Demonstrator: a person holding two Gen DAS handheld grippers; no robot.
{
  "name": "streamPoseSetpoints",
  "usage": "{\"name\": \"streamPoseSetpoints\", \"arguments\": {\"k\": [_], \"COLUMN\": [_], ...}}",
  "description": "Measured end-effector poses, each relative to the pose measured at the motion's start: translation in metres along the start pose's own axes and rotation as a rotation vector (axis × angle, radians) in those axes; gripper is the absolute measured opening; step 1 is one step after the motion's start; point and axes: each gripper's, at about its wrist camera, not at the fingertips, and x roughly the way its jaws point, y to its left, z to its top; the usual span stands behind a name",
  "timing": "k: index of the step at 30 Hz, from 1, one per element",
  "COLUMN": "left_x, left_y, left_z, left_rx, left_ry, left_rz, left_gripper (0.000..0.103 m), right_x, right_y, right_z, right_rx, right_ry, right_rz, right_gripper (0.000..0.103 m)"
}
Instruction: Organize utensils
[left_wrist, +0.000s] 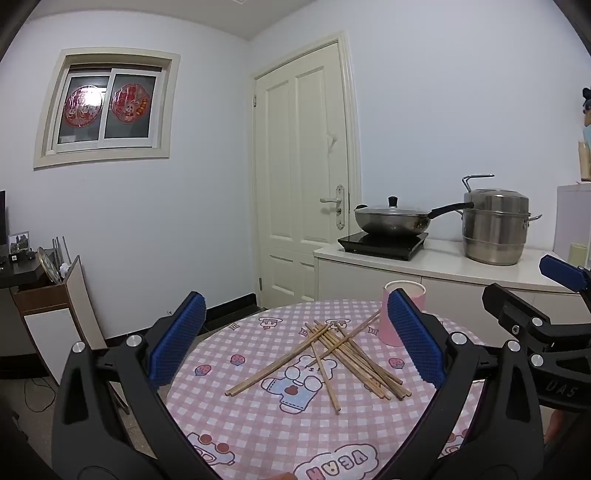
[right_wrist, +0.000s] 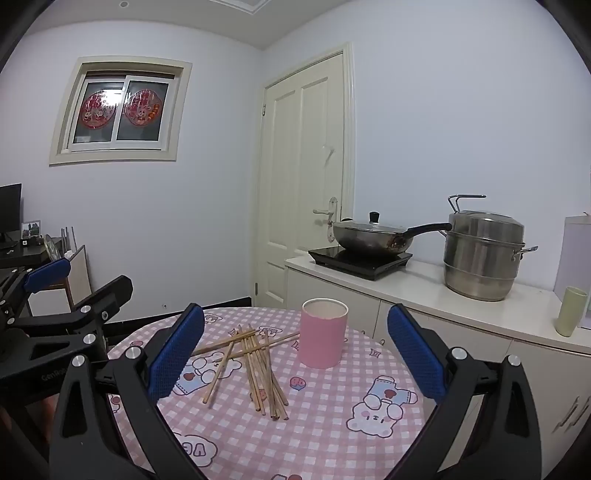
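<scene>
Not yet started: chopsticks (right_wrist: 255, 365) scattered ahead of both jaws, cup (right_wrist: 324, 332) beyond, empty-looking. Left gripper (left_wrist: 295, 339) and right gripper (right_wrist: 295, 350) spread wide, grasping nothing. Next, probably: lower over one stick, pinch, lift toward cup.

The round table's cloth (right_wrist: 332, 435) is a pink-and-white check printed with cartoon bears in pale blue and small strawberries. On it lie plain tan wooden chopsticks (right_wrist: 258, 373) and a pink cylindrical holder with a white rim (right_wrist: 323, 338). The left gripper (left_wrist: 297, 338) and right gripper (right_wrist: 295, 350) are black with textured blue pads.
</scene>
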Motion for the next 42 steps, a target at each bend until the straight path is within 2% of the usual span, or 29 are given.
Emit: {"name": "streamPoseSetpoints", "arguments": {"k": [13,42], "left_x": [-0.005,0.001], "left_y": [-0.003,-0.003], "left_z": [0.008,-0.003], "left_rx": [0.000,-0.005], "left_ry": [0.008,0.022], "left_rz": [-0.002,-0.005], "left_gripper": [0.097,0.097], "right_x": [0.004,0.004], "right_y": [0.005,0.005], "right_z": [-0.004,-0.005], "right_rx": [0.004,0.000], "right_ry": [0.005,0.016], "right_rz": [0.005,0.011], "right_gripper": [0.096,0.096]}}
